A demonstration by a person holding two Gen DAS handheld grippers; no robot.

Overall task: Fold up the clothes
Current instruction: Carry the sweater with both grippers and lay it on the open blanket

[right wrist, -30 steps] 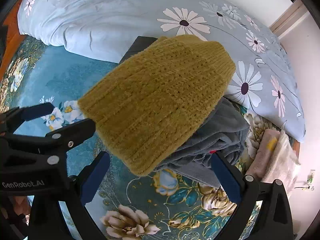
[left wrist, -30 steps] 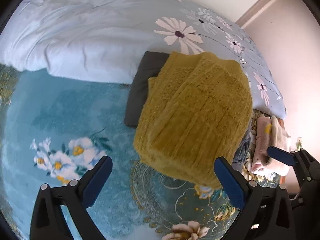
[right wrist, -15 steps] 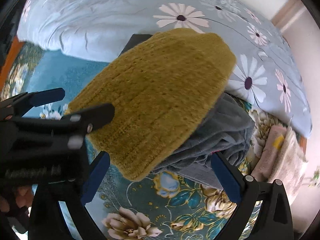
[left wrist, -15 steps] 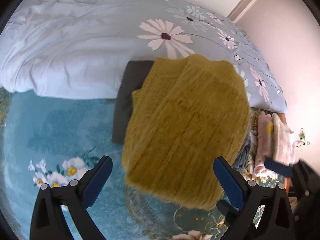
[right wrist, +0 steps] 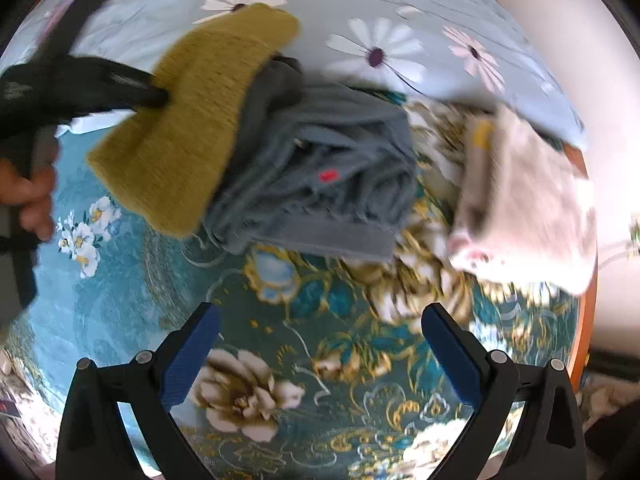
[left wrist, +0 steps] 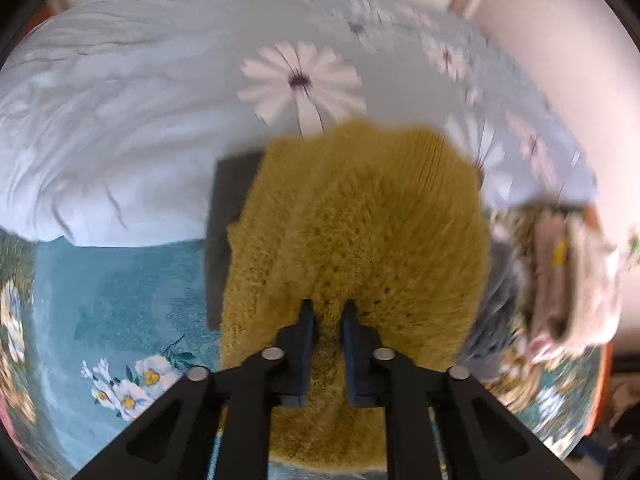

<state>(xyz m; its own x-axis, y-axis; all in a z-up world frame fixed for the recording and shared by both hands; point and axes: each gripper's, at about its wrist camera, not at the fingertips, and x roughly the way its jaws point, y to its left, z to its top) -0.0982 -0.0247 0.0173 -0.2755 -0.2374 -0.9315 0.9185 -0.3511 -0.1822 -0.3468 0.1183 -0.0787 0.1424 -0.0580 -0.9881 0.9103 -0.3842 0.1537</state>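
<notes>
A folded mustard-yellow knit sweater (left wrist: 360, 232) lies on the bed over a dark folded garment (left wrist: 228, 216). My left gripper (left wrist: 328, 312) is shut on the sweater's near edge, with the knit bunched between its fingers. In the right wrist view the same sweater (right wrist: 200, 108) is held at its left edge by the left gripper (right wrist: 160, 98). It rests partly on a crumpled grey-blue garment (right wrist: 320, 176). My right gripper (right wrist: 320, 320) is open and empty above the flowered bedspread, in front of the grey garment.
A pale blue daisy-print duvet (left wrist: 140, 112) covers the far part of the bed. The teal flowered bedspread (right wrist: 304, 340) lies in front. A stack of folded pink and cream clothes (right wrist: 524, 200) sits at the right near the bed's orange edge and the wall.
My left gripper has moved forward and shut on the yellow sweater's near edge. My right gripper has swung right and back, away from the sweater, and stays open.
</notes>
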